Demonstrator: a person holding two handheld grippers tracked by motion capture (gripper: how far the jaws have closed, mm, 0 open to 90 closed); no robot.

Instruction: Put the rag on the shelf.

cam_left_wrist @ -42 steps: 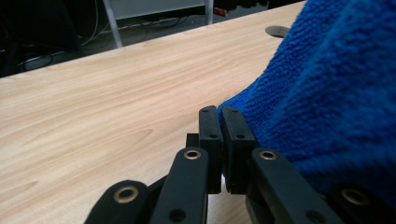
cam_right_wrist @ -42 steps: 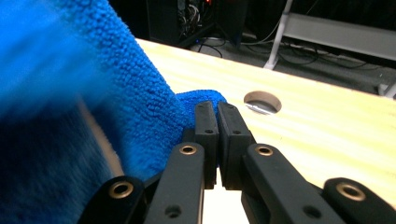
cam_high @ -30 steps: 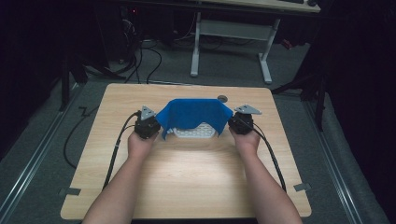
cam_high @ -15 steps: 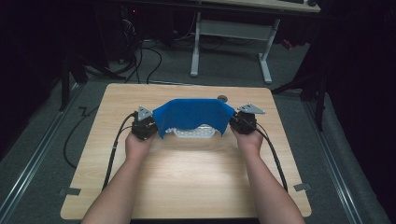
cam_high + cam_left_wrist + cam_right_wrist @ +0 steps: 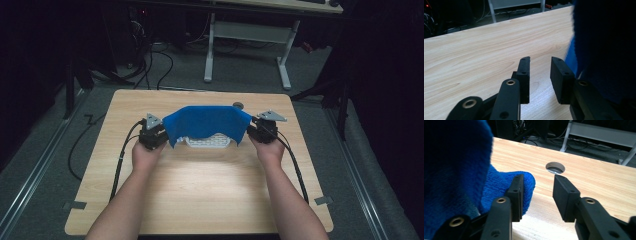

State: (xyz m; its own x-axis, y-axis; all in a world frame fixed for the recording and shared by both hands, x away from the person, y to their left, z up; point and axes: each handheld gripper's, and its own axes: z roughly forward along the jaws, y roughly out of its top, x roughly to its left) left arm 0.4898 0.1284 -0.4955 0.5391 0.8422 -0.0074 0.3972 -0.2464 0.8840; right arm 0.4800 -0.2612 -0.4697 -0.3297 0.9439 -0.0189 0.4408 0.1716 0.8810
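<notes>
I have the light wooden table (image 5: pixel 200 195) in front of me, and toward its far edge, about midway between the left and right edges, the blue terry cloth (image 5: pixel 206 124) lies draped in a hump over a white perforated plastic basket (image 5: pixel 207 142), whose near rim peeks out below the cloth's hem. The cloth's long axis runs left to right, parallel to the far edge, and each end of it meets one of my tools — so neither hand is the nearer one; they flank it evenly. My left gripper (image 5: pixel 539 75) sits at the cloth's left end with its jaws apart and bare table between them; they have just been opening, and the cloth hangs just to the right of them in the left gripper view, beside the pads rather than between them. My right gripper (image 5: pixel 537 195) is at the cloth's right end, its jaws also just opening, nothing pinched — a blue corner lies against the outer side of one pad. Beyond it is the small round cable hole (image 5: pixel 555 167) near the far edge. I judge the cloth released; any regrasp means moving inward along its long axis.
</notes>
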